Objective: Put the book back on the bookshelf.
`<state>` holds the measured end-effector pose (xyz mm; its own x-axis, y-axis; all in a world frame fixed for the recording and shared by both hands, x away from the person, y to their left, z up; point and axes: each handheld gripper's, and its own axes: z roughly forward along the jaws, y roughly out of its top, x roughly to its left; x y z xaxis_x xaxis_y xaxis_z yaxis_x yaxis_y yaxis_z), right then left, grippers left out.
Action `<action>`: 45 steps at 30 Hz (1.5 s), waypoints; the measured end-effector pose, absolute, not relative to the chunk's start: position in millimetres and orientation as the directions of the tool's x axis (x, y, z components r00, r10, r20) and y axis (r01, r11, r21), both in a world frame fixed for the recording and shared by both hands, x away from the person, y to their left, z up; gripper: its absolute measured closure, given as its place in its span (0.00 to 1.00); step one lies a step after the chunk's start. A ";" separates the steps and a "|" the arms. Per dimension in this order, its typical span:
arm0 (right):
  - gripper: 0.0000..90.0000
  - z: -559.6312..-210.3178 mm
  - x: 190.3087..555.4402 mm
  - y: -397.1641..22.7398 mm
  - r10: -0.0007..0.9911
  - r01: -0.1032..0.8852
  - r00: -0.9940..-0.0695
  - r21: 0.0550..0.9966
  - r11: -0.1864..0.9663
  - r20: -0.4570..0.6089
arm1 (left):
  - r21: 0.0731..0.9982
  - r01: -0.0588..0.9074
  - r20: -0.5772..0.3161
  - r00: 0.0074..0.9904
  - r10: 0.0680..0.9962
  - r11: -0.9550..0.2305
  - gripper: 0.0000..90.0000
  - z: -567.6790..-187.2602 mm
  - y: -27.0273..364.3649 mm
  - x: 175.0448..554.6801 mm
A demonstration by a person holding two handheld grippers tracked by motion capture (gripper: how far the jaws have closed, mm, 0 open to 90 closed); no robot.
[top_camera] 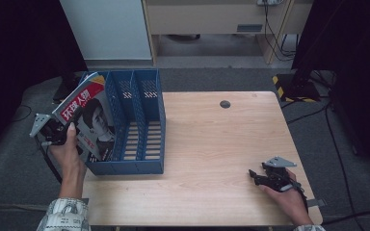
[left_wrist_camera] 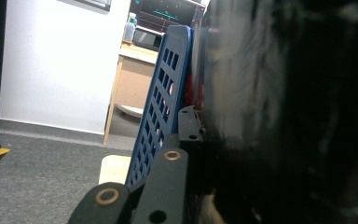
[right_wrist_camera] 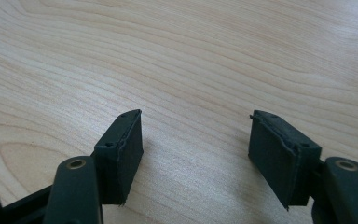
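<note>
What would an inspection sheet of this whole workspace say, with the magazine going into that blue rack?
Surface: pale wooden table, one dark round hole near its far edge.
Job's things: magazine tilted at the leftmost slot of the blue file rack.
Clutter: nothing seen.
Grippers: left gripper shut on the magazine; right gripper open, resting on the table.
Cables: black cables on the floor at right.
Surroundings: grey carpet, wooden desk behind.
</note>
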<state>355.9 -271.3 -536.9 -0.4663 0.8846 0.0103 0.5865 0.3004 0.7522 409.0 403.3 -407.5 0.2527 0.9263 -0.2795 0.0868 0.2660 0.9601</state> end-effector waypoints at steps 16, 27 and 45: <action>0.39 -536.9 355.9 -271.3 0.885 0.587 -0.466 0.752 0.300 0.010 | 0.962 0.101 -0.272 0.234 0.933 0.255 0.94 -416.2 402.1 405.4; 0.39 -536.9 356.0 -271.4 0.884 0.586 -0.467 0.752 0.302 0.009 | 0.958 0.121 -0.280 0.227 0.933 0.258 0.94 -415.0 402.5 401.3; 0.39 -536.9 356.0 -271.4 0.884 0.585 -0.467 0.752 0.302 0.009 | 0.954 0.070 -0.298 0.251 0.921 0.290 0.96 -405.2 405.1 400.3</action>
